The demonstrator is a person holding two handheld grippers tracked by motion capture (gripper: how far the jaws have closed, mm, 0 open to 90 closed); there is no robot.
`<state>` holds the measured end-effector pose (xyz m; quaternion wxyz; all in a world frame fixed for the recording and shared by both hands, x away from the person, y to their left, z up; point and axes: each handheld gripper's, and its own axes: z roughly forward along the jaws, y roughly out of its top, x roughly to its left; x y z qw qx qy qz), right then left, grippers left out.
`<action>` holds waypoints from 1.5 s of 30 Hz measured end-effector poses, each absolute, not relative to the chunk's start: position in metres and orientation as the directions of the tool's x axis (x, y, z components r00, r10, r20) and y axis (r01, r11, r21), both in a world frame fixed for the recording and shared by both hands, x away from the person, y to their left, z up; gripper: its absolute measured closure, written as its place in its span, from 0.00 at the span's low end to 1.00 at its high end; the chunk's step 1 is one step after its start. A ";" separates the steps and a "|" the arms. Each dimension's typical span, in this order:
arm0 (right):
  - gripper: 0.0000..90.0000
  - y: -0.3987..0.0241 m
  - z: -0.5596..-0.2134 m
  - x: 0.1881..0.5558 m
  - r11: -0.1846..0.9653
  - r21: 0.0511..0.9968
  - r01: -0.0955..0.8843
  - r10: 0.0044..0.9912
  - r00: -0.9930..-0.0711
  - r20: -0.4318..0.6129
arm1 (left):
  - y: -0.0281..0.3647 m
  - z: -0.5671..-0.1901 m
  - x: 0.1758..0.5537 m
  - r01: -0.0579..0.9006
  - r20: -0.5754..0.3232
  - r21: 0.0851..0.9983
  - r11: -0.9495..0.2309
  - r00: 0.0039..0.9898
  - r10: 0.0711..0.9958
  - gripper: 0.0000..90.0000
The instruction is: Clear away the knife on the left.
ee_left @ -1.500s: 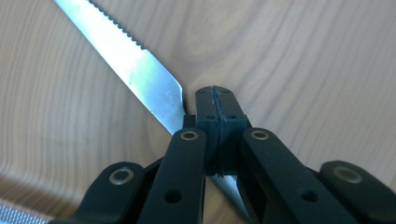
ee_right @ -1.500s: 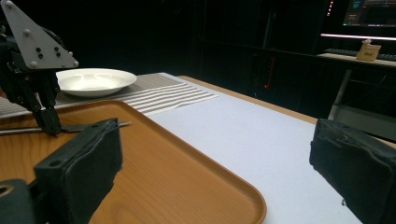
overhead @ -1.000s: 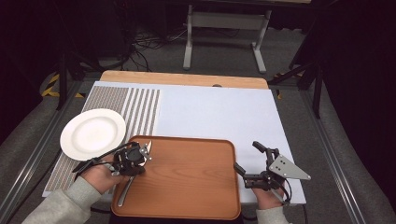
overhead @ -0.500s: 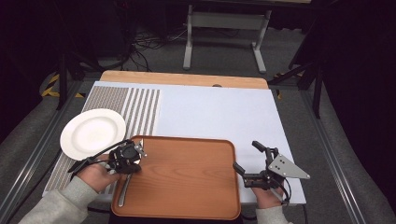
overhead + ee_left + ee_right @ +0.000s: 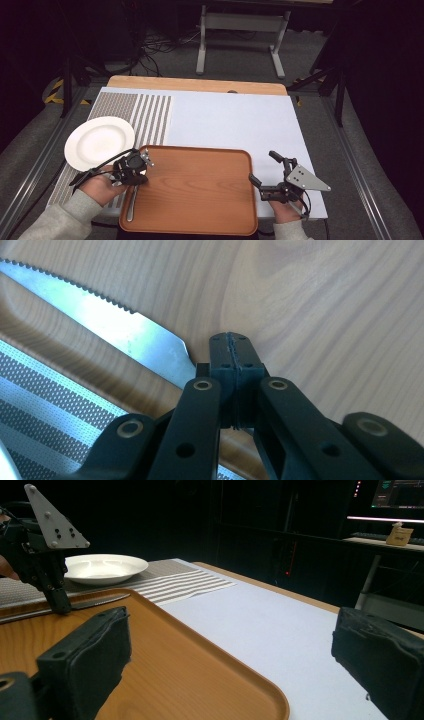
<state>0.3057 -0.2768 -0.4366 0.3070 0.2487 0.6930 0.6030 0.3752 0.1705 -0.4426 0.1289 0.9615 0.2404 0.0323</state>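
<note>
On the wooden tray [image 5: 200, 195], at its 9 o'clock edge, the knife [image 5: 107, 332] is clamped by the left gripper [image 5: 134, 167], blade toward 12; right gripper [image 5: 272, 181] is held agape.

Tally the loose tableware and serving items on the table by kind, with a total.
Plates: 1, white plate
Trays: 1, wooden tray
Knives: 1, serrated knife lying along the tray's left edge
Placemats: 1, striped placemat under the plate
Total: 4
</note>
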 end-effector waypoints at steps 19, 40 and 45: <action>0.03 -0.276 -0.437 0.309 0.151 0.988 -0.020 0.708 -0.695 -0.122 | 0.202 -0.405 0.361 0.346 -0.032 0.675 -0.652 0.896 0.442 0.13; 0.03 -0.276 -0.441 0.312 0.145 0.989 -0.002 0.703 -0.703 -0.104 | 0.266 -0.440 0.329 0.125 -0.005 0.974 -0.188 0.845 0.534 0.00; 0.03 -0.276 -0.443 0.312 0.145 0.989 0.005 0.699 -0.708 -0.099 | 0.277 -0.458 0.328 0.125 -0.026 0.983 -0.136 0.822 0.568 0.01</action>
